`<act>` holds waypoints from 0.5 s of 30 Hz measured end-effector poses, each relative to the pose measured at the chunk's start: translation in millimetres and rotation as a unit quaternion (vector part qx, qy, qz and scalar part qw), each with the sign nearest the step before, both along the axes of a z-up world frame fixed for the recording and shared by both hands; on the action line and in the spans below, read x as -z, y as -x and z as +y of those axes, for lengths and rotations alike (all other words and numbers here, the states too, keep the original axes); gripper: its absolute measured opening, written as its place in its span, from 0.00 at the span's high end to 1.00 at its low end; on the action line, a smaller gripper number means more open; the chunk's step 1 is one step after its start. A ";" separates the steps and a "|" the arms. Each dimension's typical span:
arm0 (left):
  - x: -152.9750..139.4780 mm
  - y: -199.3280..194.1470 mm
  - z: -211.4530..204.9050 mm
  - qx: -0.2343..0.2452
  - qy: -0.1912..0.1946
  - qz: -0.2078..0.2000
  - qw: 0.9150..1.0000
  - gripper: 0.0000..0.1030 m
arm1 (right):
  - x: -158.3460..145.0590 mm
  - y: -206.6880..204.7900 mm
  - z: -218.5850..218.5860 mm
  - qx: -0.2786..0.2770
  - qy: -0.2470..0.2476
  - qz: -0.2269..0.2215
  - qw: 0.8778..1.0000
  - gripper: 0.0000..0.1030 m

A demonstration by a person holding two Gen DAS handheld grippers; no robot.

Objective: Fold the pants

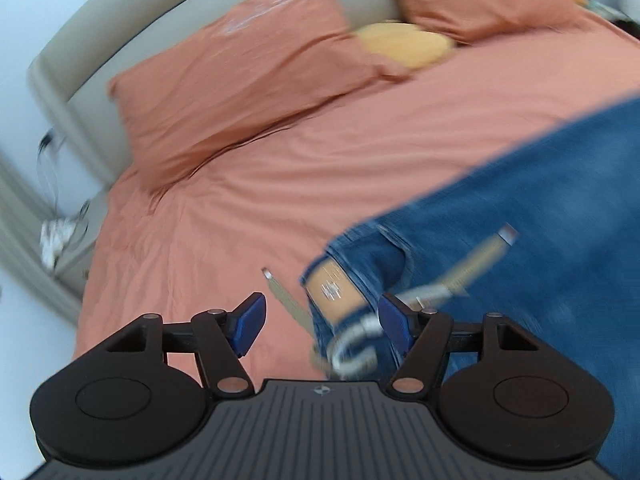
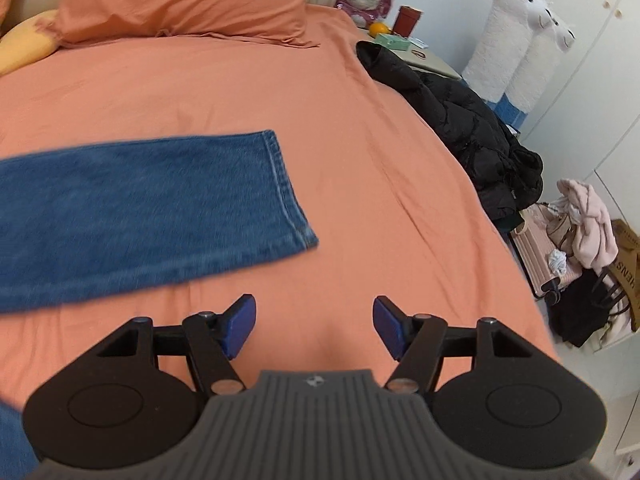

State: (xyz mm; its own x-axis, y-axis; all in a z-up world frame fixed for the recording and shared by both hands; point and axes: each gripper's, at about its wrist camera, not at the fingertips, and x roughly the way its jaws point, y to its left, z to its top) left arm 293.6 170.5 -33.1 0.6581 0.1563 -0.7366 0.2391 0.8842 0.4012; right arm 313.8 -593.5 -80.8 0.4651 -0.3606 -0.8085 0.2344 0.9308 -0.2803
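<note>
Blue jeans [image 1: 540, 216] lie flat on the orange bed sheet [image 1: 280, 184]. In the left wrist view the waistband with a tan leather patch [image 1: 334, 290] and a khaki belt with a metal buckle [image 1: 356, 346] lies just in front of my left gripper [image 1: 320, 320], which is open and empty above it. In the right wrist view the hem end of the jeans leg [image 2: 280, 184] lies to the left ahead of my right gripper [image 2: 314, 326], which is open and empty over bare sheet [image 2: 380, 168].
Orange pillows [image 1: 240, 68] and a yellow cushion [image 1: 404, 42] lie at the headboard. A black jacket [image 2: 460, 120] hangs over the bed's right edge. A nightstand [image 2: 416, 54] with small items, plush toys [image 2: 520, 32] and a suitcase with clothes [image 2: 560, 248] stand beyond it.
</note>
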 end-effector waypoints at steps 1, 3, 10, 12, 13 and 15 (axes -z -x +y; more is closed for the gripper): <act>-3.8 13.3 -3.1 0.021 -0.010 0.008 1.000 0.26 | -8.4 13.8 1.1 -0.009 0.004 0.004 1.000 0.42; -5.7 38.9 -11.1 0.063 -0.030 0.027 0.997 0.26 | -23.2 40.6 2.9 -0.025 0.007 0.012 1.000 0.42; 29.3 132.4 -49.5 0.200 -0.114 0.109 0.967 0.26 | -52.3 135.6 2.6 -0.042 0.028 0.045 0.998 0.53; 49.9 154.3 -57.6 0.233 -0.136 0.132 0.954 0.26 | -56.4 163.4 1.4 -0.047 0.032 0.056 0.997 0.54; 60.4 162.7 -63.3 0.248 -0.147 0.143 0.947 0.26 | -58.1 175.6 0.9 -0.049 0.036 0.062 0.996 0.55; 78.7 175.6 -67.2 0.271 -0.159 0.161 0.936 0.26 | -62.9 199.3 -0.9 -0.052 0.043 0.075 0.995 0.57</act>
State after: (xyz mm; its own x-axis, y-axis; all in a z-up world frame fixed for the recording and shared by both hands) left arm 118.0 103.2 -111.9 0.4554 0.1082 -0.8837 0.7720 0.4464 0.4525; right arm 114.5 -594.4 -17.9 0.3796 -0.3874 -0.8401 0.0869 0.9190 -0.3845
